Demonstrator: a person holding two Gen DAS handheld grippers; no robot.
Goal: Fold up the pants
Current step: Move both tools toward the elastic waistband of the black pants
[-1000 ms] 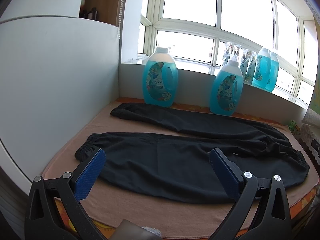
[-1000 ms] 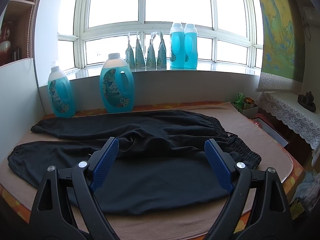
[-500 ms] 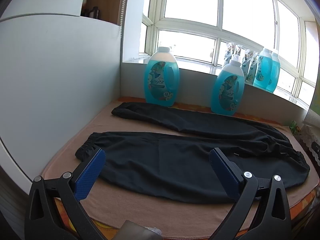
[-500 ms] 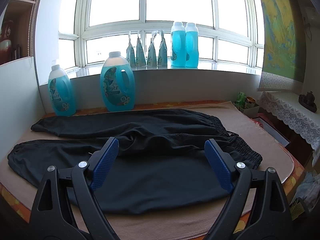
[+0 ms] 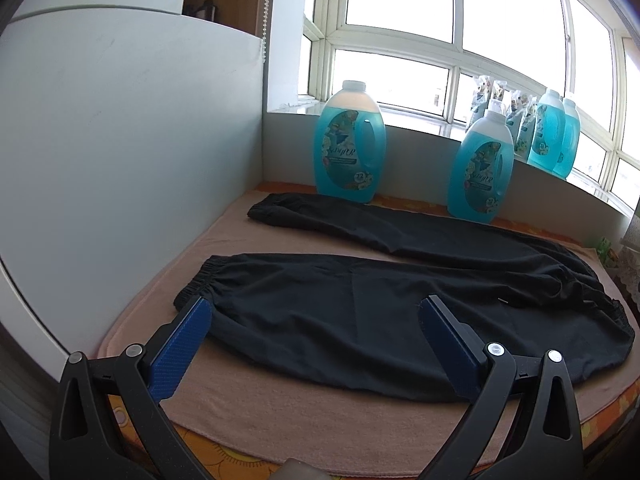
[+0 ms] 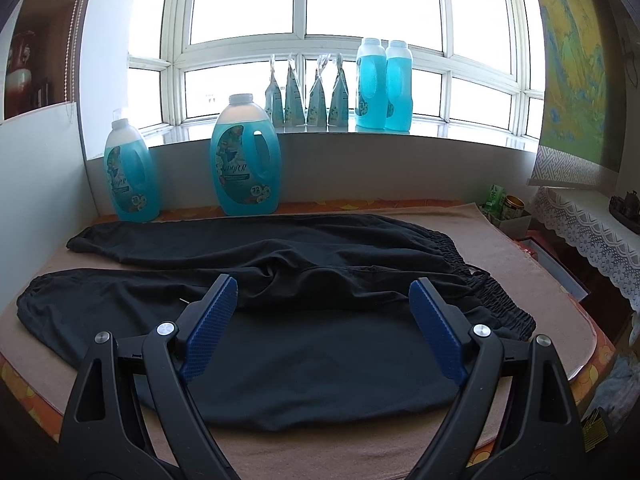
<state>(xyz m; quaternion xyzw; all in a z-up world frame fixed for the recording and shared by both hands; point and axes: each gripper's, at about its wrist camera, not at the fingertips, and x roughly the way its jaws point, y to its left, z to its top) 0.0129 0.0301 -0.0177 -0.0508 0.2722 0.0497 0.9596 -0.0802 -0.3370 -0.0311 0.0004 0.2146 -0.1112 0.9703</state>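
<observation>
Black pants (image 5: 360, 304) lie spread flat on a tan cloth (image 5: 280, 412) covering the table, legs pointing left, elastic waistband at the right (image 6: 492, 300). The two legs lie apart, cuffs at the left (image 5: 200, 280). My left gripper (image 5: 316, 312) is open and empty, above the near leg by its cuff. My right gripper (image 6: 324, 292) is open and empty, above the seat of the pants (image 6: 320, 340) near the waistband.
Two blue detergent jugs (image 5: 350, 144) (image 5: 482, 174) stand behind the pants against the low wall. More bottles (image 6: 384, 84) and pouches (image 6: 308, 96) sit on the windowsill. A white panel (image 5: 120, 152) bounds the left side. A lace-covered side table (image 6: 592, 220) stands right.
Both grippers stay open and nearly still. The left wrist view has drifted slightly, little else differs. The pants have not moved.
</observation>
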